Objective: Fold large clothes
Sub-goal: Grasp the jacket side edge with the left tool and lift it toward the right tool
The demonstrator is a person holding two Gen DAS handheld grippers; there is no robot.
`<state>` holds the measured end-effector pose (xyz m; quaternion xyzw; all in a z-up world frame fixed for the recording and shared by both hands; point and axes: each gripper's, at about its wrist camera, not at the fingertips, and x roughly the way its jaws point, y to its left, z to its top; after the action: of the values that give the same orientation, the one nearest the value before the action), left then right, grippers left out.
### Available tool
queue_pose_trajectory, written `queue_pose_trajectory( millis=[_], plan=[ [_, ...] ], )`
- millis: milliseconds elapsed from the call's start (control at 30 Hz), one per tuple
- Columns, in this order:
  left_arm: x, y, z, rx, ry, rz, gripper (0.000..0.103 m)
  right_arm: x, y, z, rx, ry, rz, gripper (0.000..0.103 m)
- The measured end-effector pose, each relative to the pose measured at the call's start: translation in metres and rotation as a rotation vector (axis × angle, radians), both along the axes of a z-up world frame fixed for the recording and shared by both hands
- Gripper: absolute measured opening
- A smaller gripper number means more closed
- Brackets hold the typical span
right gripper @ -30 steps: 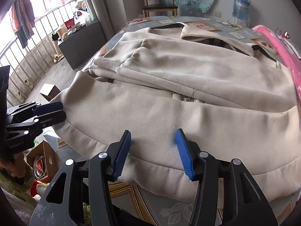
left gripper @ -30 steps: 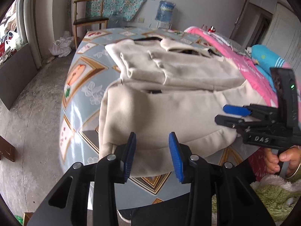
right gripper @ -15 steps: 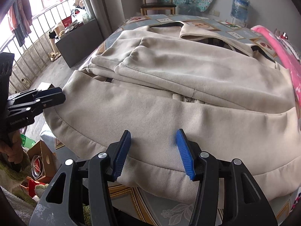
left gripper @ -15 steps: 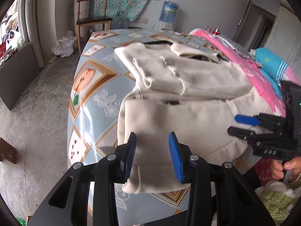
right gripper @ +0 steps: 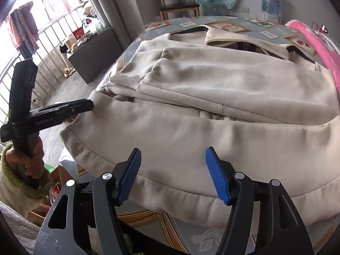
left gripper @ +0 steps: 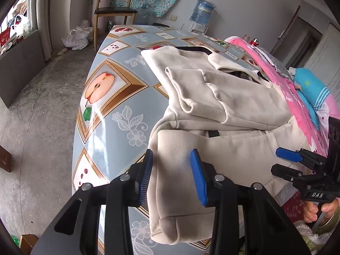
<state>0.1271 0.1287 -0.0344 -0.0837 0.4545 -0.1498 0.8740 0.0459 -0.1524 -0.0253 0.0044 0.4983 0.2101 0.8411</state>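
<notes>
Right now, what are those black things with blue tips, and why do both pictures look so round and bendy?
They are grabbing tools, not a robot. A person holds one in each hand. Each tool carries a wide-eyed camera that looks along its two blue fingers, and that lens bends the picture. One picture comes from the left tool, the other from the right tool. On the table lies a beige jacket with its sleeves folded on top. The left tool pinches the jacket's bottom corner, which hangs over the table's edge. The right tool holds nothing: its jaws are opening just above the hem.
</notes>
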Motion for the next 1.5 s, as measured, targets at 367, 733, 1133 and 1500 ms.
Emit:
queue_pose_trajectory(
  millis=[367, 733, 1133, 1500],
  plan=[
    [0.004, 0.003, -0.009, -0.056, 0.051, -0.016, 0.036, 0.034, 0.027, 0.006, 0.385, 0.204, 0.085, 0.065],
    [-0.008, 0.023, 0.007, -0.352, -0.004, -0.101, 0.034, 0.063, 0.022, -0.032, 0.589, 0.443, -0.044, 0.067],
    [-0.044, -0.036, 0.025, -0.210, -0.061, -0.329, 0.034, 0.077, 0.031, -0.022, 0.779, 0.561, -0.053, 0.070],
    [-0.053, -0.044, 0.028, -0.050, -0.119, -0.311, 0.050, 0.074, 0.053, -0.038, 0.637, 0.598, -0.042, 0.006]
  ],
)
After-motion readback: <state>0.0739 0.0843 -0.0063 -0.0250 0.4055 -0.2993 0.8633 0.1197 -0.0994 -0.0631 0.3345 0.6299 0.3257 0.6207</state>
